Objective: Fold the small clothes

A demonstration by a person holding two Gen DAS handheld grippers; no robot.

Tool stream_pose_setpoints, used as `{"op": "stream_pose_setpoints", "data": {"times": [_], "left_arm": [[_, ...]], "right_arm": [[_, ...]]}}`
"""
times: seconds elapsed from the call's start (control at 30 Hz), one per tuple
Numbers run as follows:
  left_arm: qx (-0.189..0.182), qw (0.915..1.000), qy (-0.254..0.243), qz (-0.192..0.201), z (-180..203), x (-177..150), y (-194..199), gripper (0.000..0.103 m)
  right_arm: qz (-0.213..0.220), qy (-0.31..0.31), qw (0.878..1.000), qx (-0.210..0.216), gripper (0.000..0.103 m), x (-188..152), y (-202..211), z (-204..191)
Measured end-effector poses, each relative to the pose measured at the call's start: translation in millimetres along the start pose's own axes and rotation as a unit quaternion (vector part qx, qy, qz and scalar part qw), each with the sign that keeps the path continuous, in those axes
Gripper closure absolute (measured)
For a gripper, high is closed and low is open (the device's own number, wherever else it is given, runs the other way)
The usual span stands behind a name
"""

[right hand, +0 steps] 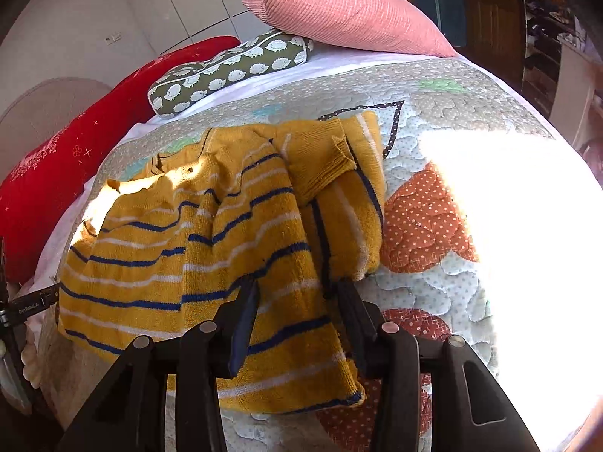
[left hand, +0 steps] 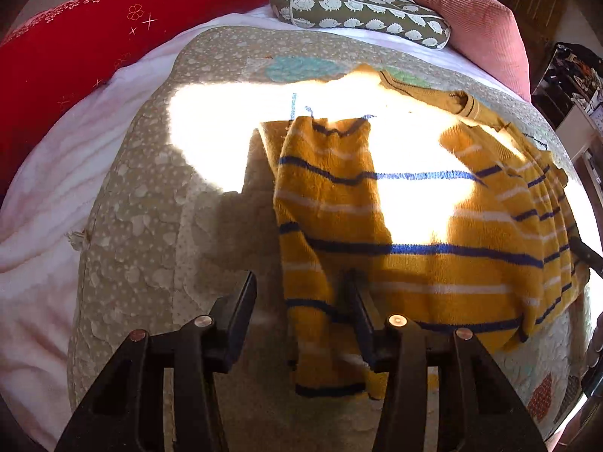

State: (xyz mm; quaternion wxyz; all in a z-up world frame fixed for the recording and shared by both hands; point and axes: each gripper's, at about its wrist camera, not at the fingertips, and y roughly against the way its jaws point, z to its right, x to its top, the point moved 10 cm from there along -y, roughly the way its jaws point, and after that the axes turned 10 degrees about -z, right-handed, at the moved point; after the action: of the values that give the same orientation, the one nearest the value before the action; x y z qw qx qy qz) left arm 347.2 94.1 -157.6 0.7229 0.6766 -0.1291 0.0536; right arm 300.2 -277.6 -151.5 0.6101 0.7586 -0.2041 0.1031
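One sweater (left hand: 433,226), mustard yellow with blue and white stripes, spread on quilt (left hand: 150,226) across bed, collar toward pillows. Both sleeves folded in over body: one sleeve (left hand: 320,226) lying lengthwise along near side in left view, other sleeve (right hand: 350,203) doubled back with ribbed cuff on top in right view. Strong sun patch washing out part of fabric and quilt. Left gripper (left hand: 301,282) spread wide, low over sleeve edge, one finger above quilt, other above sweater; nothing pinched. Right gripper (right hand: 297,290) likewise spread, fingers straddling hem side of body, contact with cloth hard to judge. Beyond sweater: hedgehog-print cushion (left hand: 358,11), pink pillow (right hand: 339,11), red pillow (left hand: 75,56) along far edge, white sheet (left hand: 49,207) under quilt. Cupboard doors (right hand: 188,0) behind bed.
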Motion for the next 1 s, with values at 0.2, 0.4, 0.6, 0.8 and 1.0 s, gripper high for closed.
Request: {"op": "stream_pose_setpoints", "data": {"times": [0.2, 0.4, 0.6, 0.8, 1.0], "left_arm": [[0.017, 0.9998, -0.009, 0.007, -1.9, 0.5, 21.2, 0.095], [0.066, 0.9978, -0.005, 0.000, -26.2, -4.1, 23.3, 0.098], [0.029, 0.9992, 0.028, 0.004, -26.4, -23.1, 23.2, 0.090], [-0.013, 0.9951, 0.094, 0.028, -51.9, -65.3, 56.0, 0.068], [-0.043, 0.9869, 0.147, 0.049, -58.4, -132.6, 83.3, 0.054]], "right_arm": [[-0.034, 0.020, 0.998, 0.050, 0.095, -8.2, 5.9, -9.3], [-0.028, -0.013, 0.999, 0.007, 0.096, -2.2, 7.7, 25.9], [-0.034, -0.082, 0.995, 0.044, 0.081, -5.5, 1.1, 43.1], [-0.003, -0.104, 0.994, 0.047, 0.058, -30.4, 45.4, 55.3], [0.003, -0.124, 0.989, 0.077, 0.057, -93.7, 70.3, 63.5]]}}
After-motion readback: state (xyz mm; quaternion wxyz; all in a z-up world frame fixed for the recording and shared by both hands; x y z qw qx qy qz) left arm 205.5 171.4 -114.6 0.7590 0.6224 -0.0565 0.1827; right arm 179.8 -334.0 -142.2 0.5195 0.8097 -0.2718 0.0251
